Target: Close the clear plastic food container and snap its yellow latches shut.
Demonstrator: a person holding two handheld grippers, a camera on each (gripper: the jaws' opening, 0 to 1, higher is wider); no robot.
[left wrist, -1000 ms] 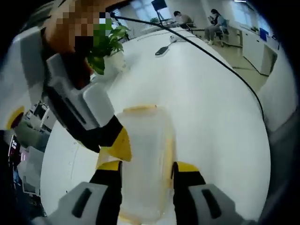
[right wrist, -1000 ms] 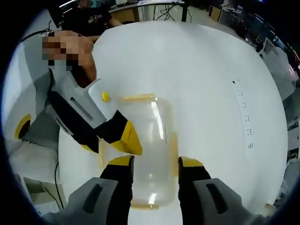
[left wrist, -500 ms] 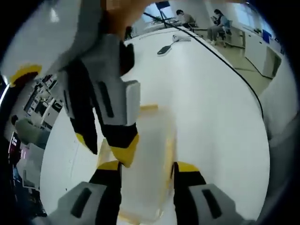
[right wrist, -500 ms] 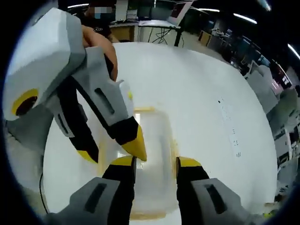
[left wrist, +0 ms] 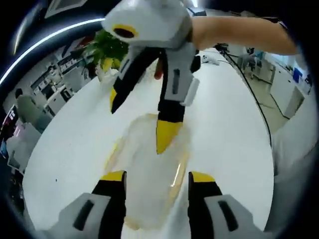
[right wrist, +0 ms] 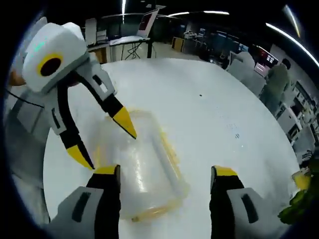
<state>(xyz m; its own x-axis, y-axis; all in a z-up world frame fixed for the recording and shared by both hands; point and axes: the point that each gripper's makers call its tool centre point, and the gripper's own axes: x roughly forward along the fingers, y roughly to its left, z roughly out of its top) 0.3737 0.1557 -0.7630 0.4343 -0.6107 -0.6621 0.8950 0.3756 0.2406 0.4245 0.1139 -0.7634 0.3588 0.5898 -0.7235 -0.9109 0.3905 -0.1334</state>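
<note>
Container latches blur under both spread tools.

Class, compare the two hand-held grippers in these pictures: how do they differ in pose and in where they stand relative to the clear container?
The left hand-held gripper has its jaws astride the clear container; the right hand-held gripper stands with one jaw well off to the container's side. In the right gripper view the left's jaws look narrower apart than the right's own. Both are open, grey with yellow tips, over the white table.
</note>
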